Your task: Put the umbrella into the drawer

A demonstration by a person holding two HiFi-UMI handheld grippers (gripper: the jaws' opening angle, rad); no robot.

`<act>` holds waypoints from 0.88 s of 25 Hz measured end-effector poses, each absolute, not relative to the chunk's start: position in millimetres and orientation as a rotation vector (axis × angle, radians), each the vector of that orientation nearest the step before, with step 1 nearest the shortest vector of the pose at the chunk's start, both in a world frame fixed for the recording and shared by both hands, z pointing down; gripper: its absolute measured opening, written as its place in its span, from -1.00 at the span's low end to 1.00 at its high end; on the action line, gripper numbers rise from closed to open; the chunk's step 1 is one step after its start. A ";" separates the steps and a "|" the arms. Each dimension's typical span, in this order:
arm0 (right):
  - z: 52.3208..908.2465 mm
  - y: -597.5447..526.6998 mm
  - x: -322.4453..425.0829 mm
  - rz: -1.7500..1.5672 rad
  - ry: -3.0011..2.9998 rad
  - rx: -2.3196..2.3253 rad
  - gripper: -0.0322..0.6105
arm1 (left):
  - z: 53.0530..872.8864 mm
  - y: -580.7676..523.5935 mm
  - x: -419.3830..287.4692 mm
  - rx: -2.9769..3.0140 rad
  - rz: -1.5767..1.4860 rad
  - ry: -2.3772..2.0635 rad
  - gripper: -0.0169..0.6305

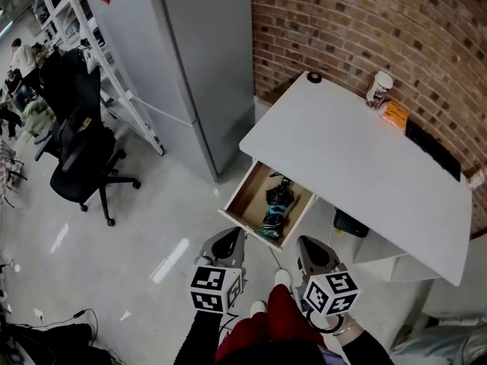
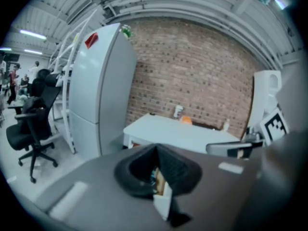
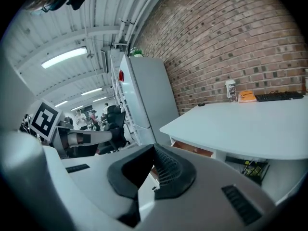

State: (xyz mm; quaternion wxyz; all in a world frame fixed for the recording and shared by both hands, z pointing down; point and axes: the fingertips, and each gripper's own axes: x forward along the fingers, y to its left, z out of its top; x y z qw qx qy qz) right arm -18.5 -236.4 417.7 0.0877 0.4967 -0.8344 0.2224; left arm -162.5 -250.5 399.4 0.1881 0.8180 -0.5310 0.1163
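Observation:
The folded dark and teal umbrella (image 1: 276,206) lies inside the open wooden drawer (image 1: 242,198), which is pulled out from under the white table (image 1: 358,154). Both grippers hang in the air in front of the drawer, apart from it. My left gripper (image 1: 231,239) is shut and holds nothing; in the left gripper view its black pads (image 2: 169,170) meet with only the drawer showing past them. My right gripper (image 1: 307,244) is likewise shut and empty, its ribbed pads (image 3: 168,170) pressed together. The drawer front (image 3: 192,149) shows under the table edge in the right gripper view.
A tall grey cabinet (image 1: 198,59) stands left of the table against the brick wall. On the table's far side are a cup (image 1: 378,88), an orange item (image 1: 395,115) and a black keyboard (image 1: 432,149). A black office chair (image 1: 84,166) and a white ladder (image 1: 114,74) stand at left.

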 end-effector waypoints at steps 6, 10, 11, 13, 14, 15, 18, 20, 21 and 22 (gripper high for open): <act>391.2 -221.1 -18.2 0.566 -2.551 1.504 -0.87 | 378.6 -229.9 -175.5 2.317 0.270 -1.528 -0.94; 371.0 -210.2 -19.2 0.500 -2.598 1.528 -0.87 | 364.8 -218.4 -183.3 2.332 0.214 -1.561 -0.94; 365.9 -207.7 -19.6 0.488 -2.607 1.536 -0.87 | 360.3 -215.8 -185.5 2.338 0.200 -1.573 -0.94; 356.2 -202.7 -19.8 0.470 -2.624 1.554 -0.87 | 351.2 -210.2 -189.8 2.352 0.175 -1.598 -0.94; 351.8 -200.0 -19.4 0.463 -2.632 1.565 -0.87 | 347.3 -207.0 -191.6 2.358 0.164 -1.607 -0.94; 347.6 -197.2 -18.7 0.456 -2.640 1.575 -0.87 | 344.0 -203.6 -193.4 2.362 0.152 -1.615 -0.94; 336.0 -189.3 -17.1 0.443 -2.664 1.595 -0.87 | 335.2 -193.7 -199.5 2.370 0.115 -1.636 -0.94; 330.2 -184.5 -15.8 0.446 -2.674 1.607 -0.87 | 329.7 -187.2 -203.9 2.378 0.099 -1.653 -0.94; 328.6 -182.2 -14.8 0.445 -2.676 1.614 -0.87 | 327.9 -184.1 -206.2 2.381 0.095 -1.662 -0.94; 327.7 -180.0 -13.5 0.444 -2.677 1.621 -0.87 | 326.9 -181.2 -208.7 2.381 0.090 -1.671 -0.94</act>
